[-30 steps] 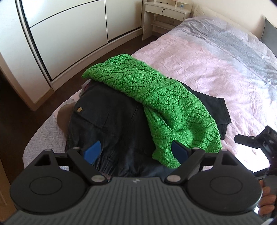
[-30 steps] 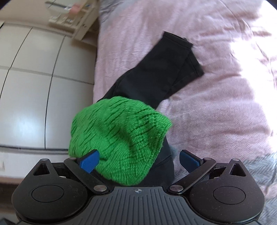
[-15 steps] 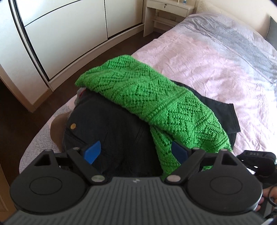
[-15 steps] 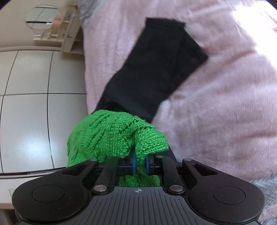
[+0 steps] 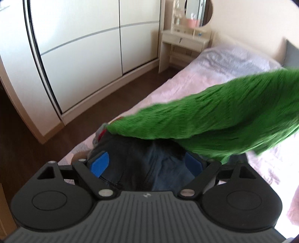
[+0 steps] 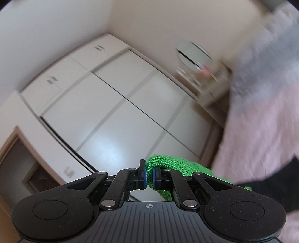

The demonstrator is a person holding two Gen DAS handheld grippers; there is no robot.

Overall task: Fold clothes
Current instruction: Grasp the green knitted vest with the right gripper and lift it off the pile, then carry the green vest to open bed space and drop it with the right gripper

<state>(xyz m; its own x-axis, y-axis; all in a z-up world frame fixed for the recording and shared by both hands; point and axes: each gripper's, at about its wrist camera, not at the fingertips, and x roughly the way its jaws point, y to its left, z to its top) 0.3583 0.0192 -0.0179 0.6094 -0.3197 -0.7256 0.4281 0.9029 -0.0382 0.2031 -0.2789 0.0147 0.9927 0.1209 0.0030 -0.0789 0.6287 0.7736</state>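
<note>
Green sweater (image 5: 220,119) motion-blurred in left wrist view, knit pattern unreadable; right end cut off by the frame edge. It covers much of the dark jeans (image 5: 149,164) beneath. Something red and grey (image 5: 100,133) pokes out under the sweater's left tip, possibly more clothing. Right wrist view: bed (image 6: 261,121) and vanity (image 6: 207,78) smeared, shelf items unreadable. Black garment (image 6: 276,187) cut off at right.

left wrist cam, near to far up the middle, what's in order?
left claw → dark denim garment → green knit sweater → pink bedspread → small dressing table → round mirror
</note>
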